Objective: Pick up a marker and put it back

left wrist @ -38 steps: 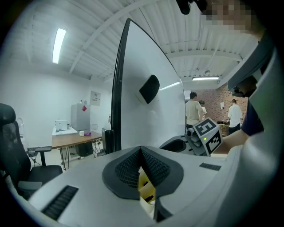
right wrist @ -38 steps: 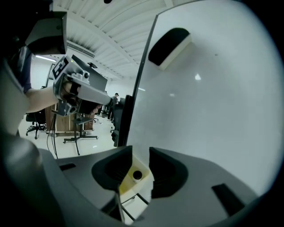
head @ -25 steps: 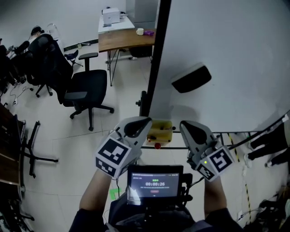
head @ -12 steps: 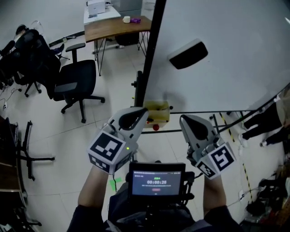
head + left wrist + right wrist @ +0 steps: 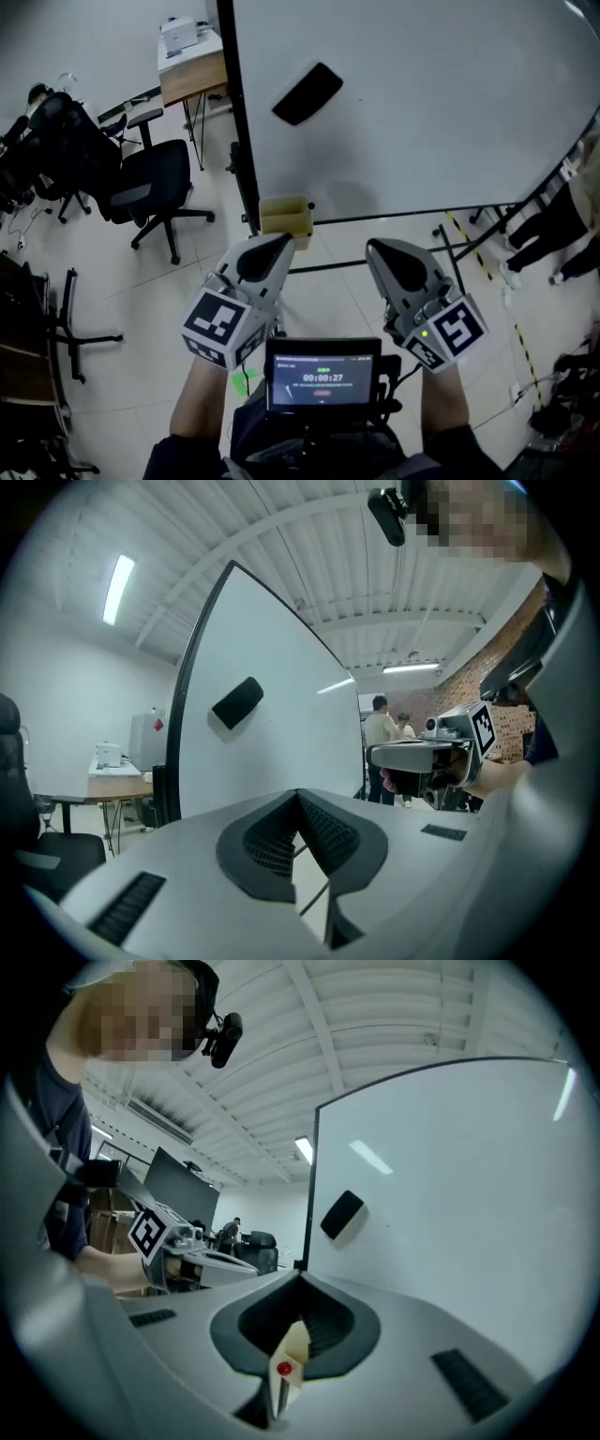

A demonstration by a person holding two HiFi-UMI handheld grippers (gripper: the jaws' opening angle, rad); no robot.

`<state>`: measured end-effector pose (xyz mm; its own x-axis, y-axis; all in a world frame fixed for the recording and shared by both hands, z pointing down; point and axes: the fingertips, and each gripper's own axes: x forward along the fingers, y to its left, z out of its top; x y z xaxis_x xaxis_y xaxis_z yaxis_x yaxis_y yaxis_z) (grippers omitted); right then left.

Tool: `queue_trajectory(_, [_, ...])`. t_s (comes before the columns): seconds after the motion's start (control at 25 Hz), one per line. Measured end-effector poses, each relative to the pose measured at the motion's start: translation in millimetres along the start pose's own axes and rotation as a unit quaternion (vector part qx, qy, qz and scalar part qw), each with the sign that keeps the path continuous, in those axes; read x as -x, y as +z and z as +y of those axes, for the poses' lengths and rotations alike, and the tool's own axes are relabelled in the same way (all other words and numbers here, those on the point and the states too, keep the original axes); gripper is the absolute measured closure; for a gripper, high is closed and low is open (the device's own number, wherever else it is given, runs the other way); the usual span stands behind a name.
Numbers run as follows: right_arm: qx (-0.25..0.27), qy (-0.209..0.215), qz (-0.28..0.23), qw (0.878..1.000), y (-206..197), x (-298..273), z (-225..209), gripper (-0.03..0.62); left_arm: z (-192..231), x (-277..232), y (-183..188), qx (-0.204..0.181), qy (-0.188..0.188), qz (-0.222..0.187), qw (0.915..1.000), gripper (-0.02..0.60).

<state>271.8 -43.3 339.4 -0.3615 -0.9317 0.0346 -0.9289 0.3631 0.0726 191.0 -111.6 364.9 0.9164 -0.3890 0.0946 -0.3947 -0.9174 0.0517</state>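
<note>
Holding left gripper [image 5: 274, 246] and right gripper [image 5: 382, 251] level, side by side, aimed twelve o'clock at whiteboard [image 5: 422, 103], jaws pressed together, empty.

I face the whiteboard [image 5: 422, 103]; eraser [image 5: 307, 93] on its upper left, box [image 5: 286, 217] at its lower left corner. Chair [image 5: 155, 183] stands left of it, worktop [image 5: 192, 75] behind the chair. Screen [image 5: 323, 377] sits nearest me, below.

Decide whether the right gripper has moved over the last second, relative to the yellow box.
Yes: the right gripper has shifted right, away from the yellow box it was beside.
</note>
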Motion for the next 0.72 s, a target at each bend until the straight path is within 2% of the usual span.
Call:
queue_trajectory(0.12, [0.000,0.022,-0.010,1.000,-3,26,-5,0.586,-29,0,2,0.003,0.025,0.005,0.9997,0.581])
queue_trajectory(0.28, [0.009,0.058,-0.019,0.998,-11,72,-14,0.585,-88,-19,-3,-0.030,0.058,0.017,0.9977,0.581])
queue_trajectory(0.4, [-0.002,0.094,-0.028,0.995,-7,104,-14,0.585,-125,-18,2,-0.025,0.083,0.020,0.9960,0.581])
queue_trajectory(0.52, [-0.008,0.139,-0.036,0.990,6,107,4,0.586,-130,12,10,-0.022,0.130,0.025,0.9910,0.581])
queue_trajectory(0.72, [-0.017,0.181,-0.039,0.983,5,99,39,0.586,-128,60,-2,-0.033,0.188,0.046,0.9805,0.581])
